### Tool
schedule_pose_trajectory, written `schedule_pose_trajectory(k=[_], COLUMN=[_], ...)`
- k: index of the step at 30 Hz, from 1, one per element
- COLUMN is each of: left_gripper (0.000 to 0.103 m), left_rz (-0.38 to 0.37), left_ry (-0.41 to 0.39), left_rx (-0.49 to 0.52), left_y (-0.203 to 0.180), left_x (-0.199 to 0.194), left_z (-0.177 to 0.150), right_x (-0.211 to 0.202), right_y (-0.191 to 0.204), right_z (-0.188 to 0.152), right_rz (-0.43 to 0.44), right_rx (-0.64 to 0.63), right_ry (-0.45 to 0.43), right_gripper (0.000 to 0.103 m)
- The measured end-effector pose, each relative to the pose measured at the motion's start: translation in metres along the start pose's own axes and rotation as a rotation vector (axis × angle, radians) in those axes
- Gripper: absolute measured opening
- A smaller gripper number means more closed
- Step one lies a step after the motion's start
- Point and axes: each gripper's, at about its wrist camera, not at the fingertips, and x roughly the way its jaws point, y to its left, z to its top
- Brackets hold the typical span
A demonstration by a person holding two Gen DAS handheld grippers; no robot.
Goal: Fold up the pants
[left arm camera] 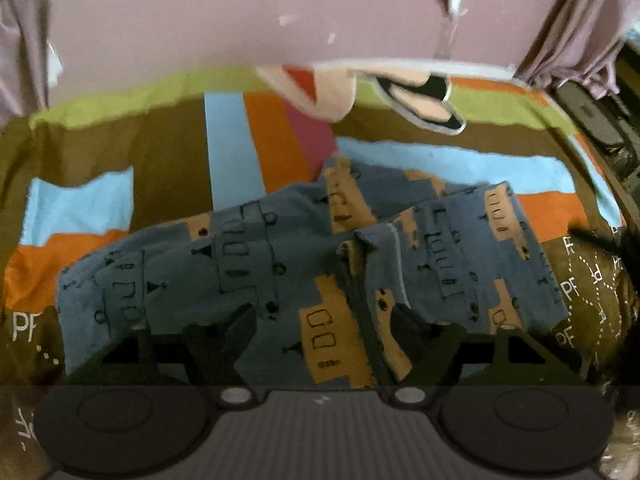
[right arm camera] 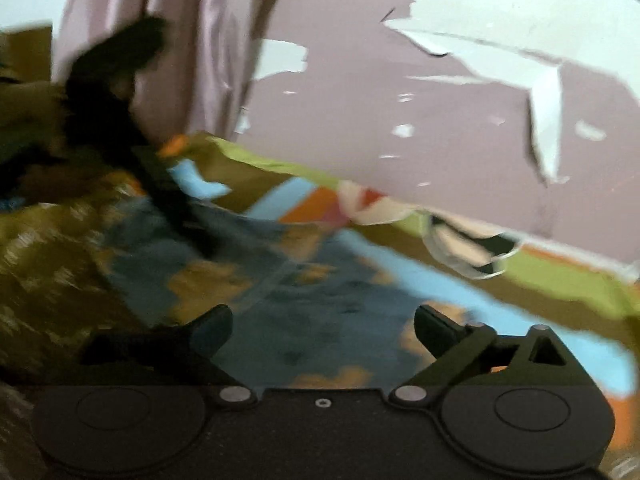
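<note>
Both the left gripper (left arm camera: 324,328) and right gripper (right arm camera: 323,330) hang spread and empty over the rumpled pants (left arm camera: 280,264) mid-bedspread (left arm camera: 168,152); flatten wrinkles before pinching an edge.

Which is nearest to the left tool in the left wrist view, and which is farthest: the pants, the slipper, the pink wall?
1. pants: directly under the left tool, on the bedsheet.
2. slipper: beyond, at the bed's far edge, right of centre.
3. pink wall: behind the bed.
</note>
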Motion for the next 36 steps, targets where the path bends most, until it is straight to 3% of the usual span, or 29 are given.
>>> schedule_pose_trajectory(k=[3, 7, 12, 14, 16, 18, 20, 26, 30, 32, 36], left_gripper=[0.083, 0.083, 0.088, 0.090, 0.091, 0.091, 0.092, 0.091, 0.089, 0.087, 0.081], left_rz=[0.103, 0.130, 0.181, 0.182, 0.154, 0.107, 0.084, 0.200, 0.180, 0.158, 0.118], left_ry=[-0.119, -0.082, -0.132, -0.131, -0.130, -0.160, -0.240, -0.382, -0.426, -0.447, -0.467], left_rx=[-0.013, -0.135, -0.069, -0.054, -0.075, -0.133, -0.196, -0.404, -0.618, -0.649, -0.612], left_y=[-0.016, -0.023, -0.031, -0.030, -0.024, -0.010, 0.011, 0.069, 0.117, 0.135, 0.150], left_x=[0.004, 0.022, 0.028, 0.027, 0.023, 0.010, -0.006, -0.044, -0.050, -0.049, -0.039], left_z=[-0.024, -0.045, -0.060, -0.060, -0.061, -0.066, -0.078, -0.122, -0.135, -0.133, -0.120], right_x=[0.016, 0.050, 0.100, 0.119, 0.122, 0.116, 0.102, 0.056, 0.050, 0.054, 0.063], right_y=[-0.015, -0.014, 0.010, 0.022, 0.026, 0.022, 0.021, 0.035, 0.048, 0.052, 0.061], right_z=[0.016, 0.025, 0.020, 0.011, 0.008, 0.011, 0.013, 0.006, -0.004, -0.007, -0.012], right_rz=[-0.027, 0.019, 0.061, 0.048, 0.035, 0.016, -0.016, -0.027, -0.023, -0.014, -0.004], right_rx=[-0.084, -0.082, -0.070, -0.120, -0.124, -0.081, -0.048, 0.038, 0.102, 0.116, 0.099], right_ry=[0.011, -0.022, 0.006, 0.061, 0.052, 0.034, -0.002, -0.078, -0.050, -0.031, 0.009], right_gripper=[0.102, 0.102, 0.102, 0.102, 0.102, 0.102, 0.102, 0.102, 0.102, 0.102, 0.102])
